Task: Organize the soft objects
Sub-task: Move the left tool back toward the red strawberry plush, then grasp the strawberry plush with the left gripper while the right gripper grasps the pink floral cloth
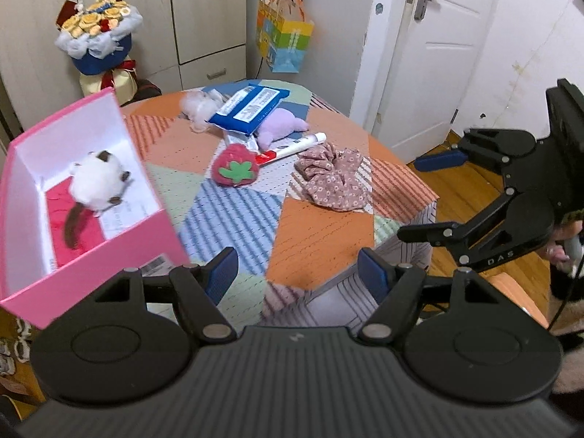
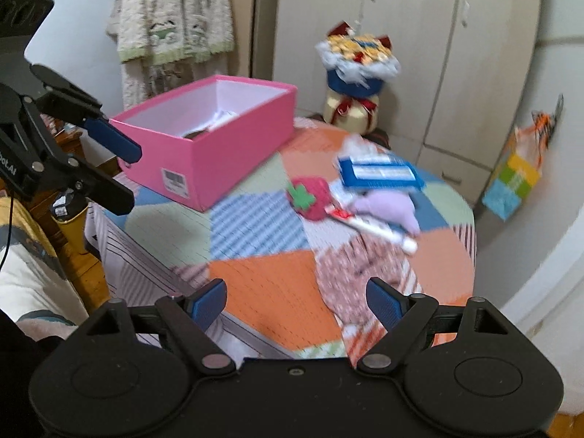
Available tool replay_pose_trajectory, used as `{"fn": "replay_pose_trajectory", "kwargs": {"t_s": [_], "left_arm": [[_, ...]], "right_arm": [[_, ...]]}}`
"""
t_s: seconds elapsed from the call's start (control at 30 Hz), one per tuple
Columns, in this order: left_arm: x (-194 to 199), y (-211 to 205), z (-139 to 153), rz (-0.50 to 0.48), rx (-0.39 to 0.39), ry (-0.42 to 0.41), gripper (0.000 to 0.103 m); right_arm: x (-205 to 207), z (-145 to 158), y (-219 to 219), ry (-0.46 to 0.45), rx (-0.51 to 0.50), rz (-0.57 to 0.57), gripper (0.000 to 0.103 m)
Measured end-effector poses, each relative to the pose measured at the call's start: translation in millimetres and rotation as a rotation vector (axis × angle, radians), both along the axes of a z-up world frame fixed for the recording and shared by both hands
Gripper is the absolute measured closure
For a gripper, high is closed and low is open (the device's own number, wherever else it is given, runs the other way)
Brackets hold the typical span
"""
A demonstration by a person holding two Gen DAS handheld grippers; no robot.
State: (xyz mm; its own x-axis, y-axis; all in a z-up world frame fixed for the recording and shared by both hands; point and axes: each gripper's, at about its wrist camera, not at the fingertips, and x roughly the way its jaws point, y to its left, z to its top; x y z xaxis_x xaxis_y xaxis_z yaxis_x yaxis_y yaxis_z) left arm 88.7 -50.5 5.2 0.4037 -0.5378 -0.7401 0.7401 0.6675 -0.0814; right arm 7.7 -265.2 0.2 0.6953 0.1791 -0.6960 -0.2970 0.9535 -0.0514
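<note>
Left wrist view: the left claw (image 1: 297,273) is seen at six o'clock with its blue pads apart and nothing between them, held above the near edge of a bench (image 1: 321,241) covered in a patchwork cloth. A pink box (image 1: 109,241) stands at nine o'clock, with a white plush cat (image 1: 100,180) already lying inside. Toward twelve o'clock from the claw, well apart from it, a strawberry plush (image 1: 235,169) lies just beside a white tube (image 1: 295,146); a purple plush (image 1: 279,127) is partly covered by a blue wipes pack (image 1: 252,107). A floral scrunchie (image 1: 334,177) lies at one o'clock. The right claw (image 1: 430,197) is seen at three o'clock, also spread and empty.

Right wrist view, blurred: the right claw (image 2: 295,301) is apart, empty. The floral scrunchie (image 2: 359,273) lies just ahead of it at one o'clock, the nearest soft thing. The pink box (image 2: 204,160) sits at eleven o'clock.

The step in hand is judged to be a reach for the next soft item. It would be done well if the scrunchie's bunched middle were pinched from above, the tube and wipes pack left alone.
</note>
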Motion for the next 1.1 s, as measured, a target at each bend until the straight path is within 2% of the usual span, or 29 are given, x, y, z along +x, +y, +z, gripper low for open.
{"fn": "replay_pose_trajectory", "kwargs": {"t_s": [0.33,0.6,0.73,0.87,1.03,1.1], "left_arm": [[29.9,-38.6,-42.6,0.117,-0.021,-0.082,0.031],[65.1,-58.9,-76.4,0.233,-0.079,-0.112,0.03],[79.1,-74.4,-90.1,0.26,-0.112,-0.184,0.027],[97.4,-90.8,-100.8,0.307,-0.093,-0.243,0.024],[119.7,-103.2,-109.5,0.369,-0.041,-0.279,0.022],[124.2,-107.0,-114.5,0.424,-0.017,-0.327,0.022]], "right_arm": [[18.3,-56.0,-35.1,-0.031,0.029,-0.051,0.016],[40.5,-87.1,-44.3,-0.134,0.044,-0.068,0.016],[54.5,-100.8,-44.2,-0.177,0.043,-0.083,0.016],[67.6,-108.8,-44.3,-0.202,0.046,-0.118,0.016],[80.7,-111.2,-52.2,-0.166,0.141,-0.141,0.016],[85.6,-112.2,-52.7,-0.144,0.171,-0.152,0.016]]}}
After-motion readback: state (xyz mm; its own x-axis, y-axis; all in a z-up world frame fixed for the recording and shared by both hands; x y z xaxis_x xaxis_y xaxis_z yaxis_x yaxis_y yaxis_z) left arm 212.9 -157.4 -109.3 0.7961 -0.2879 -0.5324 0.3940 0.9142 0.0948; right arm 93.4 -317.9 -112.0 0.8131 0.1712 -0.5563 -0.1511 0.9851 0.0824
